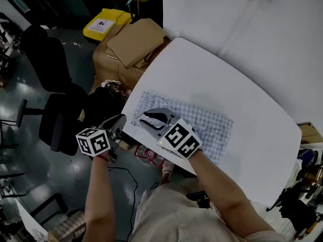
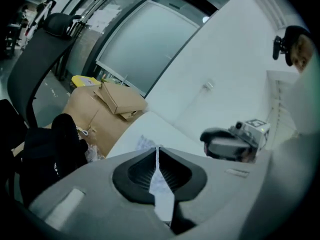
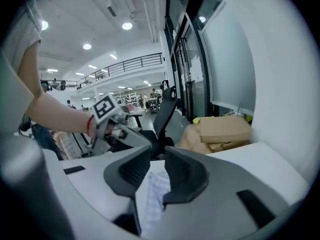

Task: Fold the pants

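Observation:
The blue-and-white checked pants (image 1: 202, 127) lie folded into a flat rectangle near the front left corner of the white table (image 1: 202, 69). My right gripper (image 1: 147, 119) hovers above their left end, its jaws apart with nothing between them; the cloth (image 3: 154, 194) shows below through the gap. My left gripper (image 1: 120, 121) is off the table's left edge, over the floor, shut and empty (image 2: 157, 151). A corner of the pants (image 2: 145, 143) shows beyond its tips. Each gripper view shows the other gripper: the right gripper (image 2: 227, 145), the left gripper (image 3: 120, 129).
Cardboard boxes (image 1: 133, 44) and a yellow bin (image 1: 106, 21) stand beyond the table's left corner. A black office chair (image 1: 55, 64) and a dark bag (image 1: 101, 107) are on the floor at left. Another white surface (image 1: 252, 19) adjoins the table's far side.

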The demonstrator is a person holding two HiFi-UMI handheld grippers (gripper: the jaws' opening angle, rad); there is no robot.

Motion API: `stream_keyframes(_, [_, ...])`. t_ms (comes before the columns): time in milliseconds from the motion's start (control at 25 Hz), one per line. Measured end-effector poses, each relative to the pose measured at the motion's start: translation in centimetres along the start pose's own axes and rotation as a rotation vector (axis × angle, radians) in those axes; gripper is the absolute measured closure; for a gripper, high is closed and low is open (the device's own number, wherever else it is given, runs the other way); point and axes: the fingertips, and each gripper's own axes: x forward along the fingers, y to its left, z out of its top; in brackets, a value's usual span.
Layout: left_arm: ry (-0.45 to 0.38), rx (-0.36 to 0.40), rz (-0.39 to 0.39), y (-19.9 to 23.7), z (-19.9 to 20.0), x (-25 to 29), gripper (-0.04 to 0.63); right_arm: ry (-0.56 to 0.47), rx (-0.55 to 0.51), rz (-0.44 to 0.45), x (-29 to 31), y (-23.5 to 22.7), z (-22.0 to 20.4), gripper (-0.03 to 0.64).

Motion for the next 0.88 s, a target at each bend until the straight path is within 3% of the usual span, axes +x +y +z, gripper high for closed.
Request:
stream_keyframes(120, [-0.037, -0.008, -0.004, -1.5, -1.3, -0.4, 0.569, 0.055, -0.093, -0.100, -3.2, -5.6, -0.4, 0.588])
stream_keyframes(200, [-0.084, -0.020, 0.003, -2.1, -1.7, -0.1, 0.571, 0.107, -0.160, -0.124, -4.0, -8.1, -0.7, 0.597])
stream_keyframes(360, [-0.108, 0.052, 0.070, -2.6, -2.4, 0.9, 0.569, 0.219, -0.305, -0.047, -2.5, -9.0, -1.6, 0.598])
stream_keyframes(520, [0.007, 0.205, 0.141, -2.3, -4.2, 2.7, 0.564, 0.373, -0.448, 0.085, 0.1, -8.7, -4.8, 0.595])
stream_keyframes(600, [0.090, 0.288, 0.161, -2.0, -5.2, 3.6, 0.448, 0.453, -0.505, 0.150, 1.2, -8.6, -6.3, 0.512])
stream_keyframes(640, [0.129, 0.320, 0.166, -1.8, -5.7, 4.0, 0.423, 0.490, -0.533, 0.174, 1.7, -8.6, -7.0, 0.486])
stream_keyframes(880, [0.281, 0.452, 0.244, -0.1, -7.3, 5.7, 0.420, 0.604, -0.632, 0.237, 4.0, -10.4, -9.1, 0.483])
